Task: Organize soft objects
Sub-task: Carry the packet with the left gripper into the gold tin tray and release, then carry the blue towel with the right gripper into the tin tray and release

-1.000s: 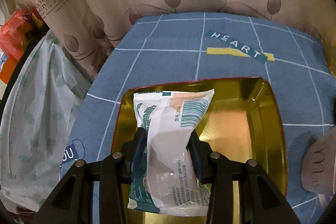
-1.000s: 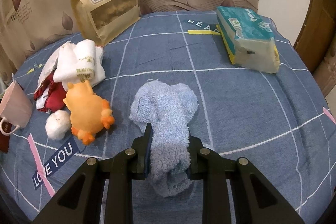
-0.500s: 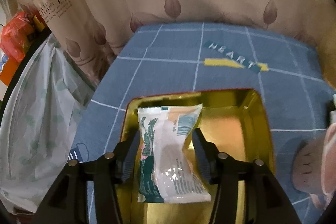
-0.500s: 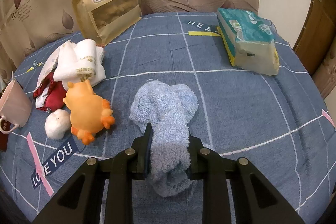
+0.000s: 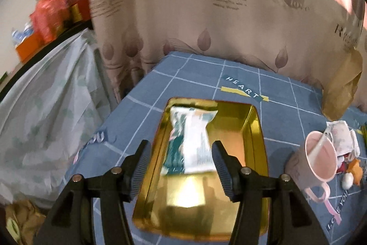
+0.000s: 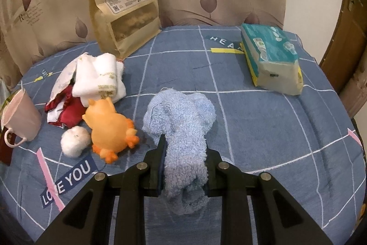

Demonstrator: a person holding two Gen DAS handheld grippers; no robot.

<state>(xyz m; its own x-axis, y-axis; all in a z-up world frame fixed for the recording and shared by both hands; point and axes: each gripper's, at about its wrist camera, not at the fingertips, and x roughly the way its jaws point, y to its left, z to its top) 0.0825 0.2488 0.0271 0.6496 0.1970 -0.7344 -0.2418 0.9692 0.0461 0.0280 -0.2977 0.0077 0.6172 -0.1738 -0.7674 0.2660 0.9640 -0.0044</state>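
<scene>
Left wrist view: the left gripper (image 5: 181,163) is opening, its pads clear of the tissue packet (image 5: 191,141) lying in the gold tray (image 5: 257,130).

Right wrist view: the right gripper (image 6: 184,159) clamps the blue fluffy towel (image 6: 181,121), near the orange toy (image 6: 107,128).

left gripper (image 5: 181,167): jaws opening, nothing gripped | right gripper (image 6: 184,164): clamped tight, angled down

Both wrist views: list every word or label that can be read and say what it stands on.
"HEART": blue bedsheet, beyond the gold tray.
"LOVE YOU": bedsheet, in the right wrist view, near the orange toy.
"love": curtain; its smaller print is too blurred.
"陈昌银 千层麻花": kraft snack bag; the small print is unreadable.
White towel: gold lettering, too small.
Tissue pack, packet in the tray: print unreadable.
</scene>
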